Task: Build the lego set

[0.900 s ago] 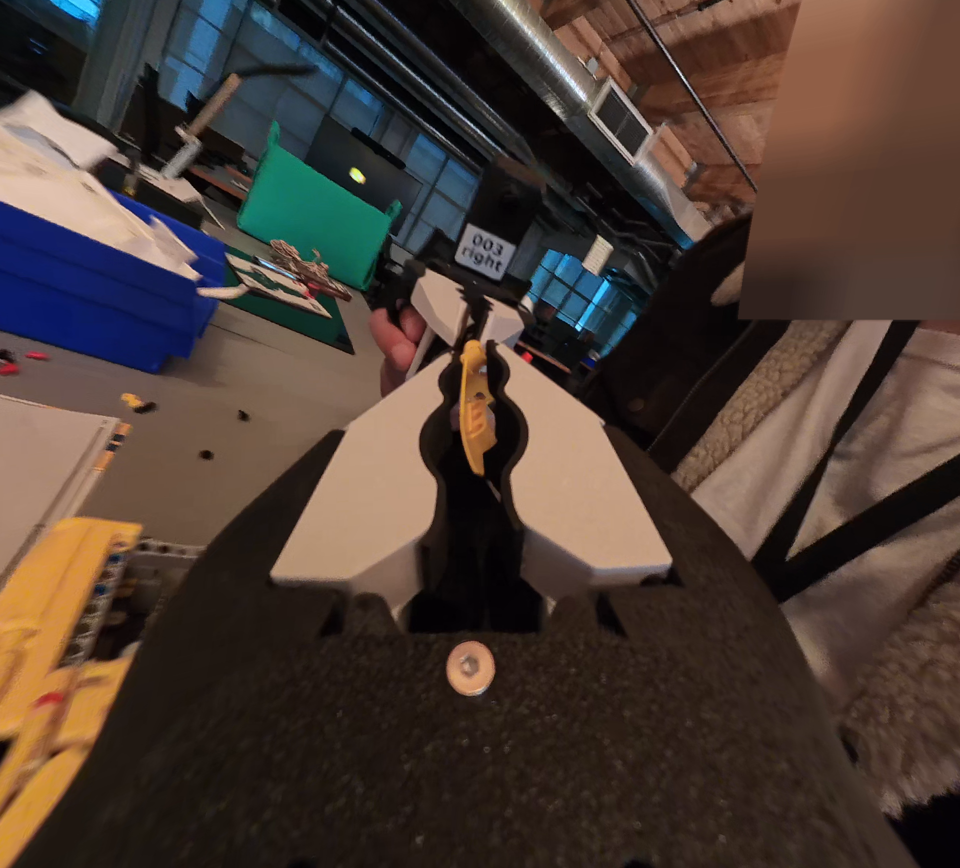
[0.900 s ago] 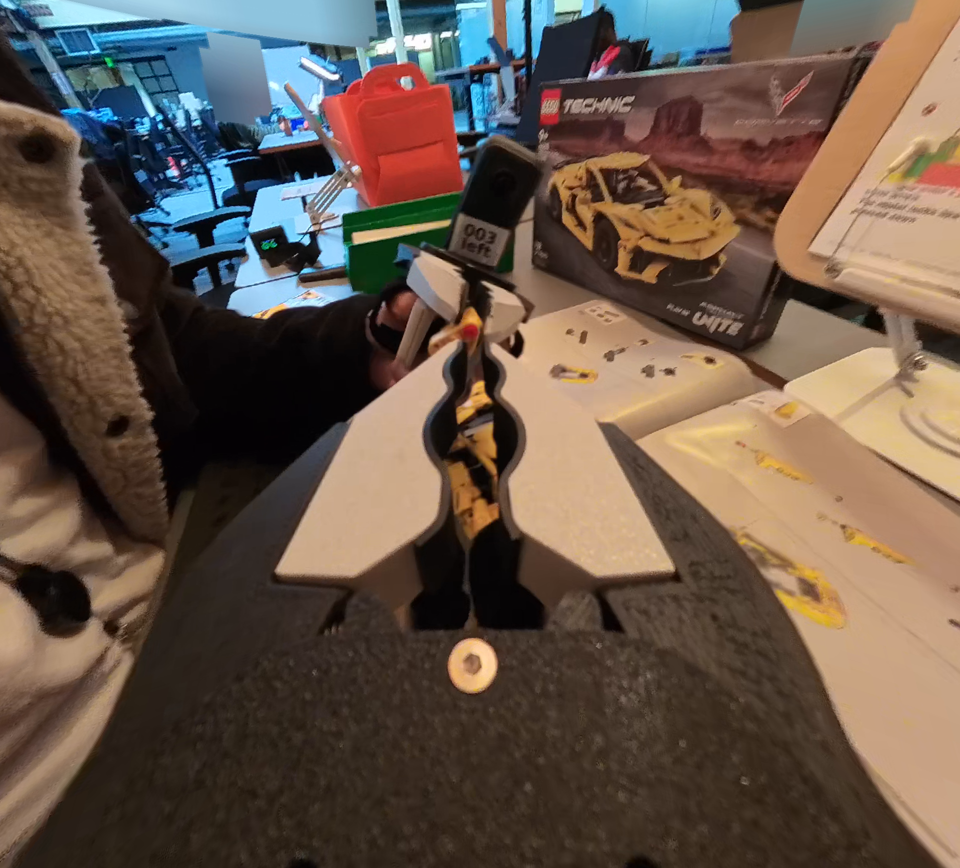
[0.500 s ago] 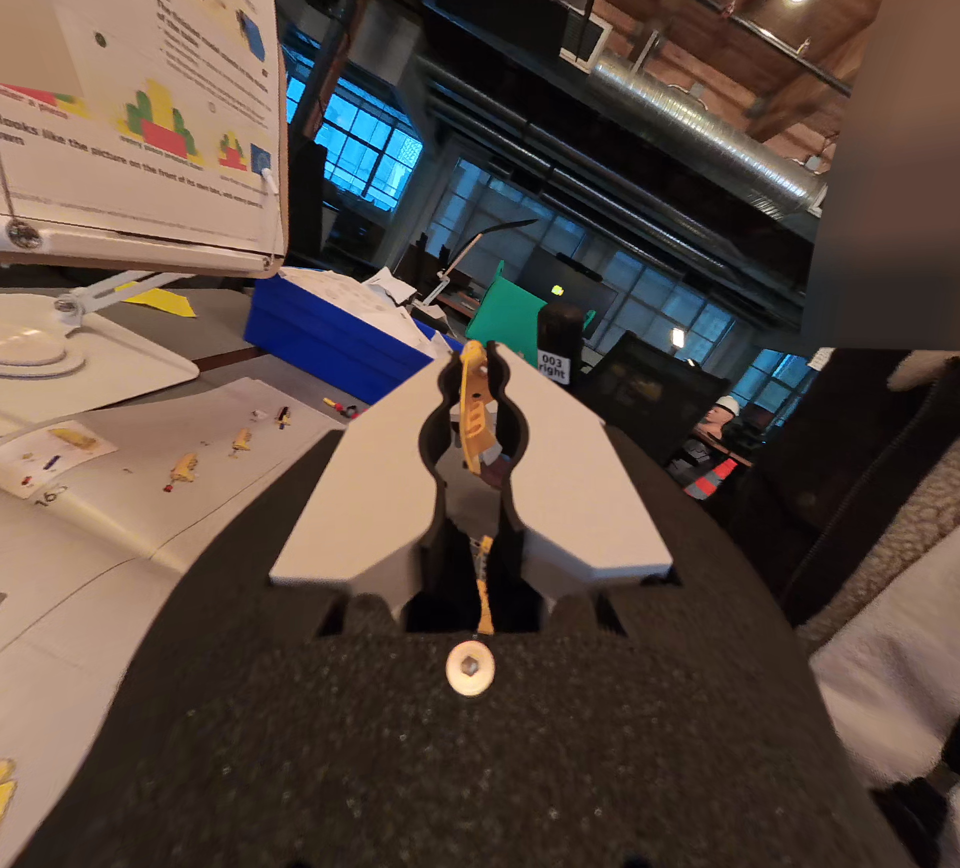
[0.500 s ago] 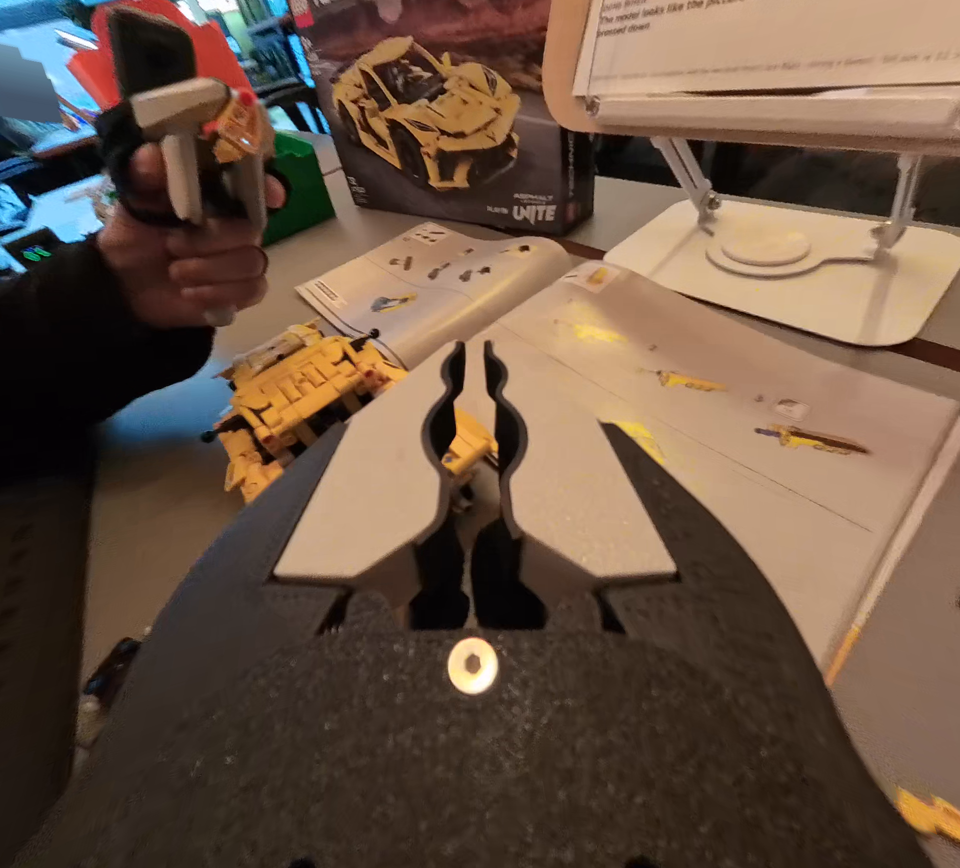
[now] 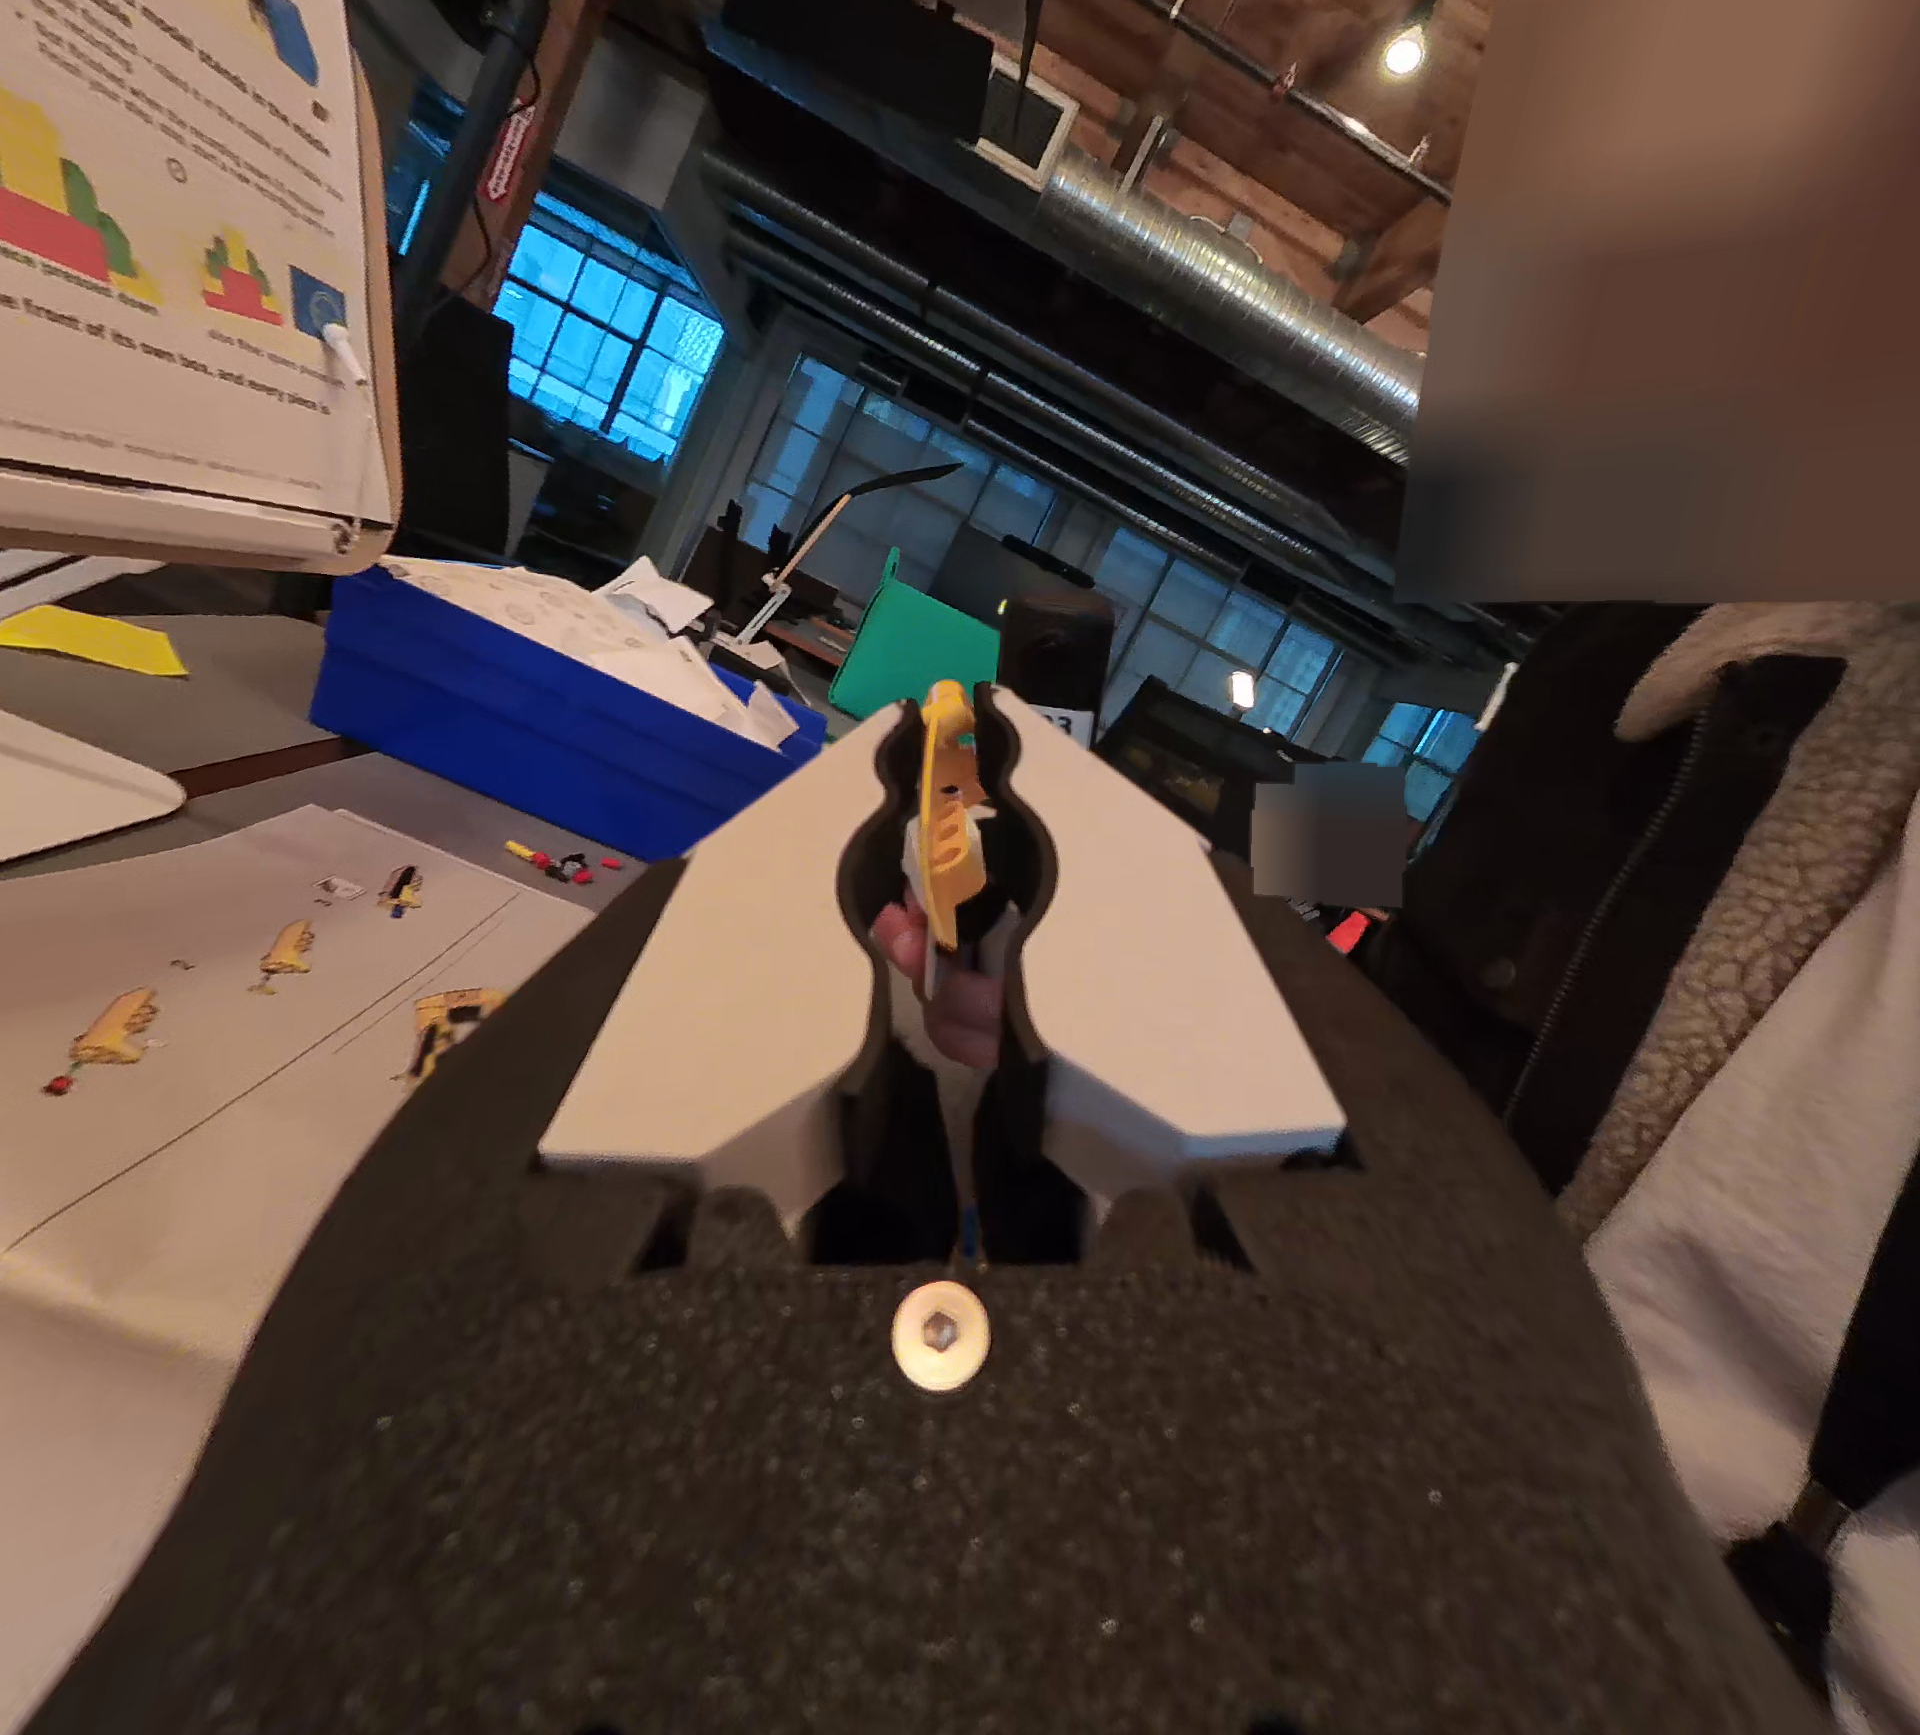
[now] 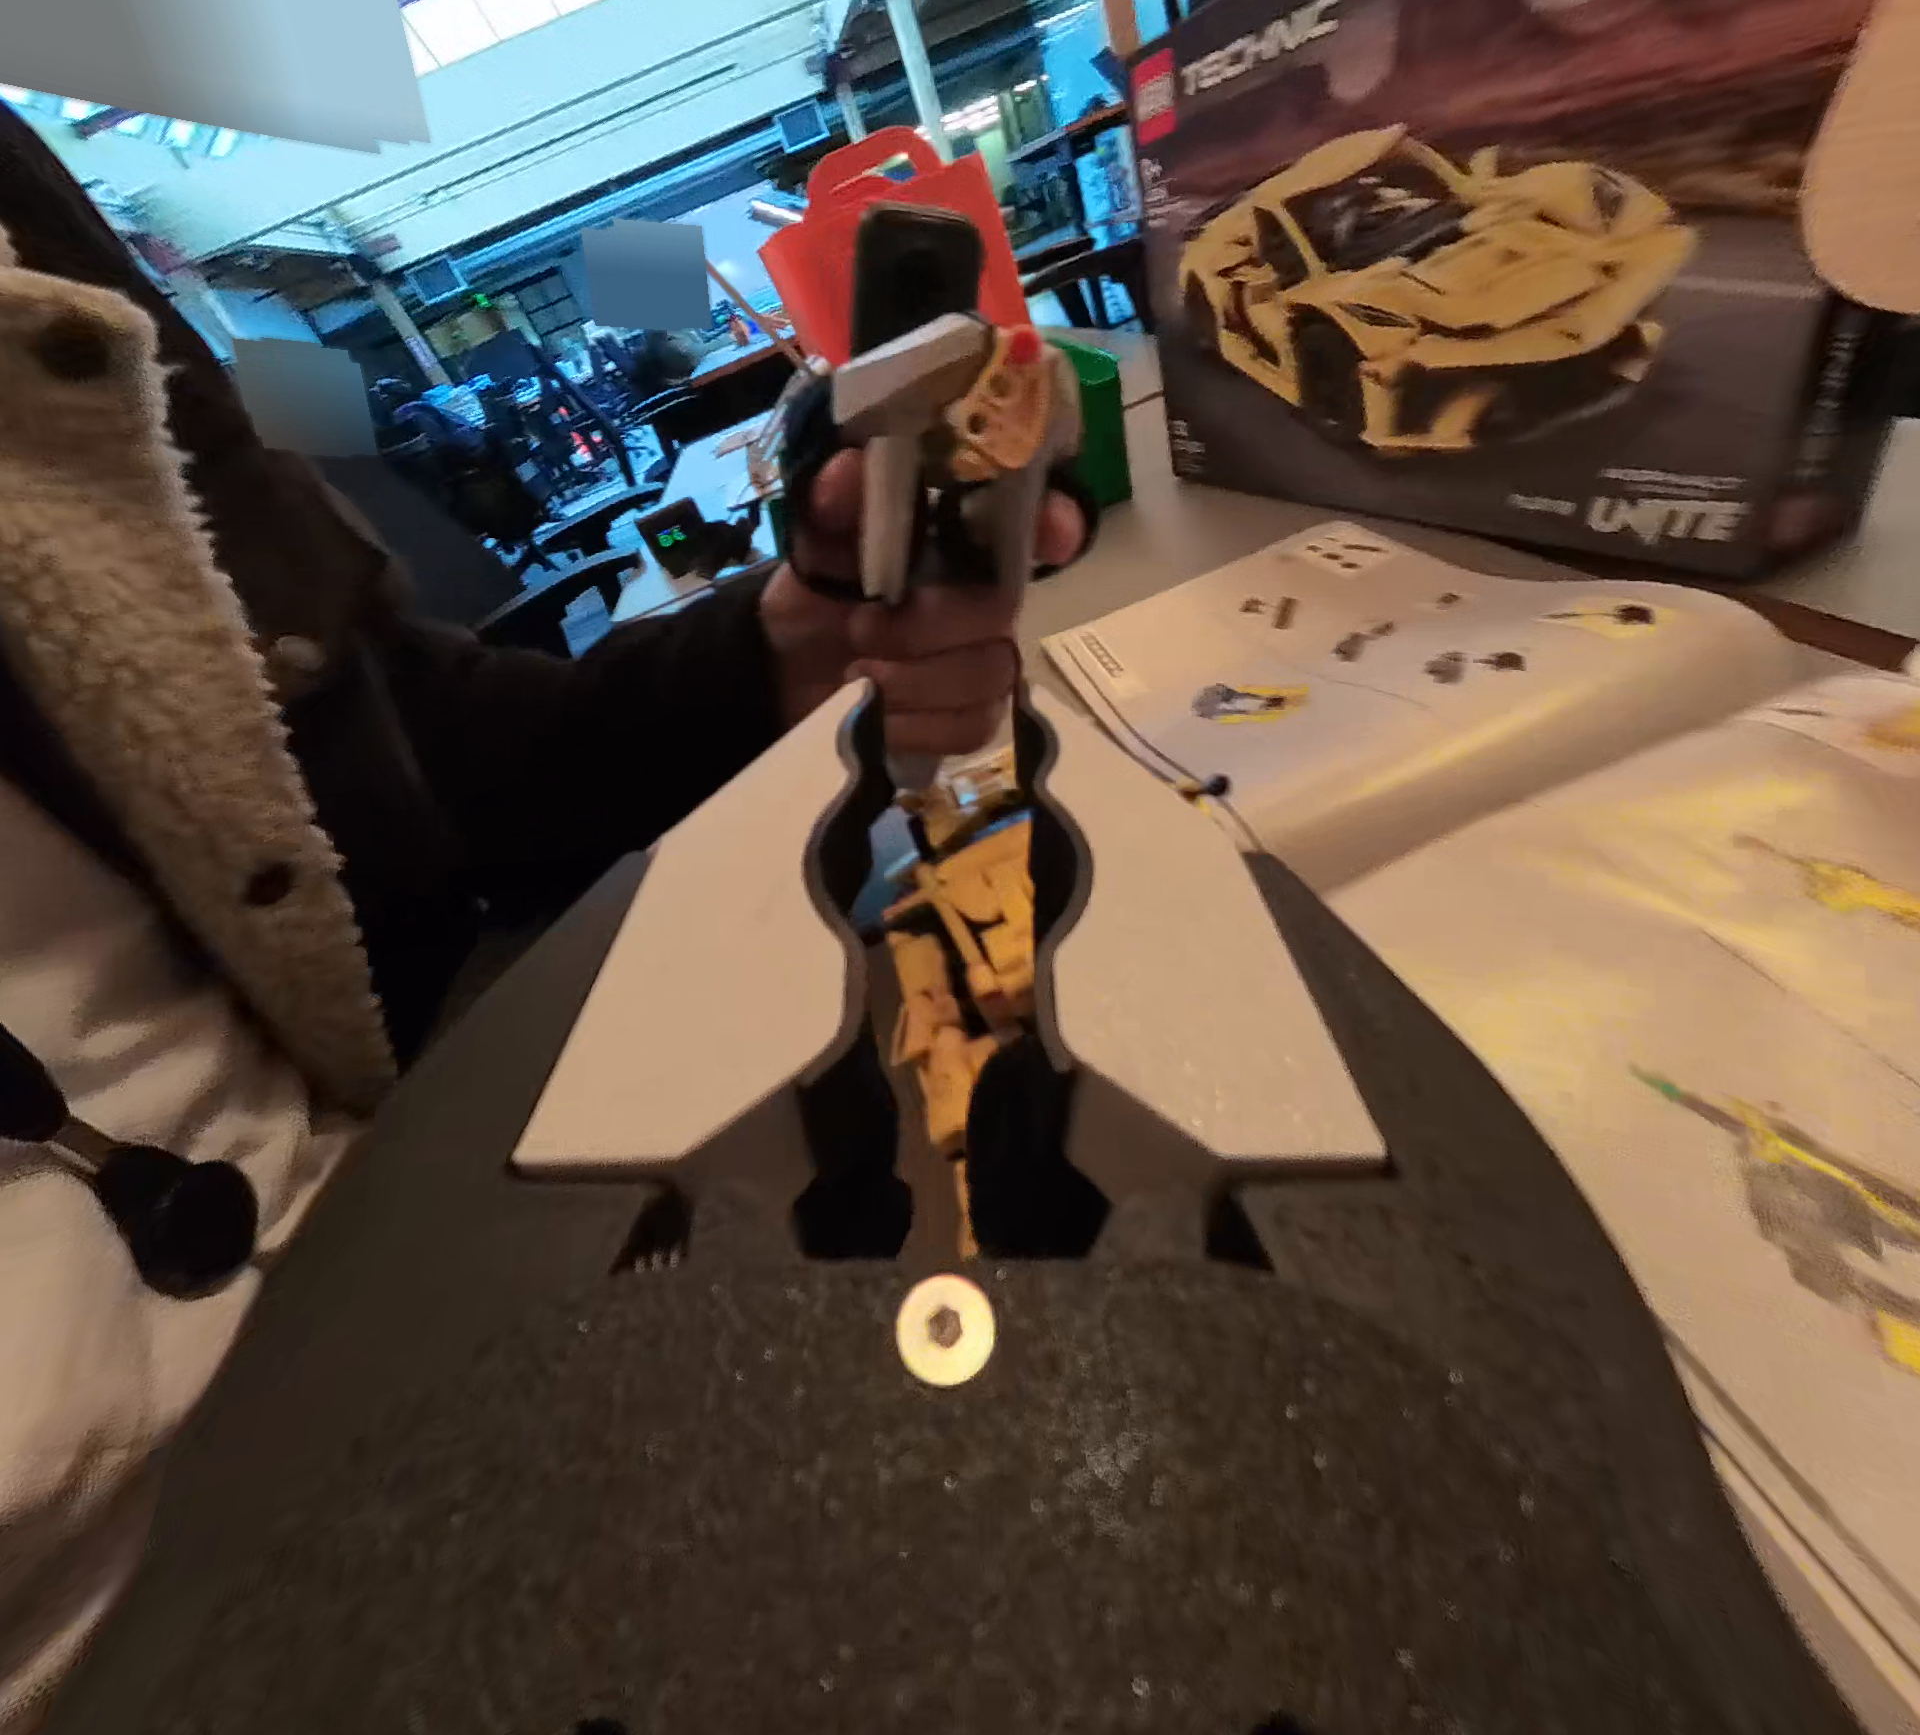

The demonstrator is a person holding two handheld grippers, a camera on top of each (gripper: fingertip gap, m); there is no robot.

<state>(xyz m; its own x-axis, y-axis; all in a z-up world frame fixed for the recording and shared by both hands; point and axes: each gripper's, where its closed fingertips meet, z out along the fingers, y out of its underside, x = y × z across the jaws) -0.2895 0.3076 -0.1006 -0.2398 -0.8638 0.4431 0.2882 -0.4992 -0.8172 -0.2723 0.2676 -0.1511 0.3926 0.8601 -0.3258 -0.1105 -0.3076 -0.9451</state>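
My left gripper (image 5: 951, 719) is shut on a flat yellow lego piece (image 5: 948, 828) that stands on edge between the jaws. The right wrist view shows this gripper (image 6: 966, 407) held up in a hand, with the yellow piece (image 6: 1003, 412) at its tip. My right gripper (image 6: 943, 724) is open and empty, pointed at the left one from a short way off. The partly built yellow car (image 6: 966, 937) lies on the table below and shows only through the gap between my right jaws.
The set's box (image 6: 1507, 314) stands at the back right. Open instruction booklets (image 6: 1403, 667) cover the table on the right and also show in the left wrist view (image 5: 208, 1010). A blue bin (image 5: 520, 709), loose small pieces (image 5: 561, 864) and a page stand (image 5: 177, 179) are also there. Spacing between my two grippers at the tips: around 7 centimeters.
My right gripper has swung from the table and car back up toward the left gripper, and its jaws have opened wider. The left gripper still holds the yellow piece.
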